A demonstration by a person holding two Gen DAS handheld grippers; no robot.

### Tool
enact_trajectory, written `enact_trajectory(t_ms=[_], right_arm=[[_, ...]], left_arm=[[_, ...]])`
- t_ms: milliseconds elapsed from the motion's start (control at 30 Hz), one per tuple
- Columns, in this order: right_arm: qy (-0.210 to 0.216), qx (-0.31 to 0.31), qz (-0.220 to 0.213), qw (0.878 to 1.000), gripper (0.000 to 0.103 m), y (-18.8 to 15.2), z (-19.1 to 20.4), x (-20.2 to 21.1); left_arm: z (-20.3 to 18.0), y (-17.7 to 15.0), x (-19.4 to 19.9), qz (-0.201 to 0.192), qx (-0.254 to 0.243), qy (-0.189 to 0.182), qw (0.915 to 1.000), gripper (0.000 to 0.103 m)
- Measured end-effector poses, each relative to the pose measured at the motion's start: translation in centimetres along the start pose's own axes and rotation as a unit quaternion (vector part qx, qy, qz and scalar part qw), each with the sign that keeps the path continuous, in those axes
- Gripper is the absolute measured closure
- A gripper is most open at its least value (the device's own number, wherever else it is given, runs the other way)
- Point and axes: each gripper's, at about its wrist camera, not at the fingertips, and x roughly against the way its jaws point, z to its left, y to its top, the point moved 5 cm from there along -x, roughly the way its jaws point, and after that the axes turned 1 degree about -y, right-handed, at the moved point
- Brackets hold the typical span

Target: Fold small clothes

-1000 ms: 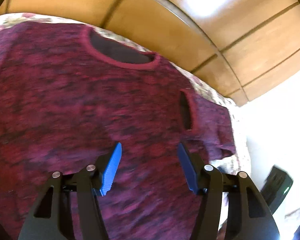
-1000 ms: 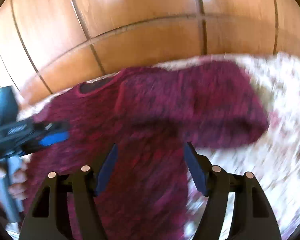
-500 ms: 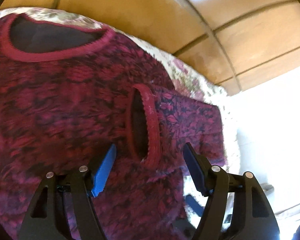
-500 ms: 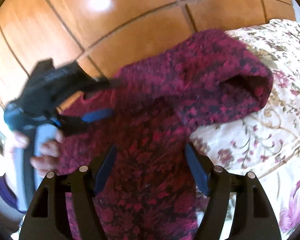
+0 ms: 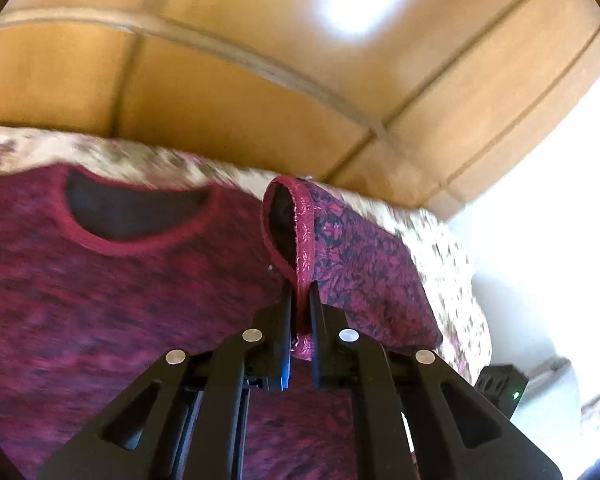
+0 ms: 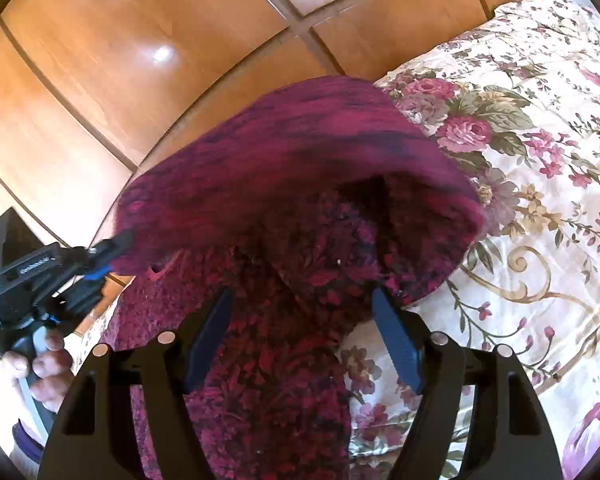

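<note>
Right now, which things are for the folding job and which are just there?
For the job:
- maroon sweater
- sleeve cuff, pinched in the left gripper
- right gripper, open over the sweater

Just there:
- flowery bedspread, under the sweater
- wooden wall panels
- black box with a green light

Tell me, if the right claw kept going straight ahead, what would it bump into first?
Most likely the maroon sweater. The right claw is open, with the knit right ahead between its fingers. The lifted sleeve, held up by the left claw, hangs beyond. Depth is hard to judge here.
</note>
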Motion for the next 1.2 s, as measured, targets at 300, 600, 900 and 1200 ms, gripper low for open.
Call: enact_trajectory(t_ms=[300,600,900,1200], right_arm=[[-0.012,0.015,0.016,1.0,0.031,-0.6,1.5,-1.6],[-0.03,0.081,0.051,0.995,0.032,-2.5,2.9,-0.8],[-0.012,0.13,0.03,0.991,0.042,-1.3,6.3,2.1],[-0.079,0.165,0.088,0.979,0.054,-2.0,7.4,-7.2]], left_arm=[[7.5,-0.5,6.2,-0.035,0.039,0.046,0.9975,0.097],[14.8,-4.2,8.8,-0.024,0.089,0.092,0.9914,0.097],[15.3,-5.2,9.6,-0.027,0.082,0.096,0.9915,0.097],[18.0,-5.1,11.5,-0.037,0.103,0.127,0.9859,0.097]])
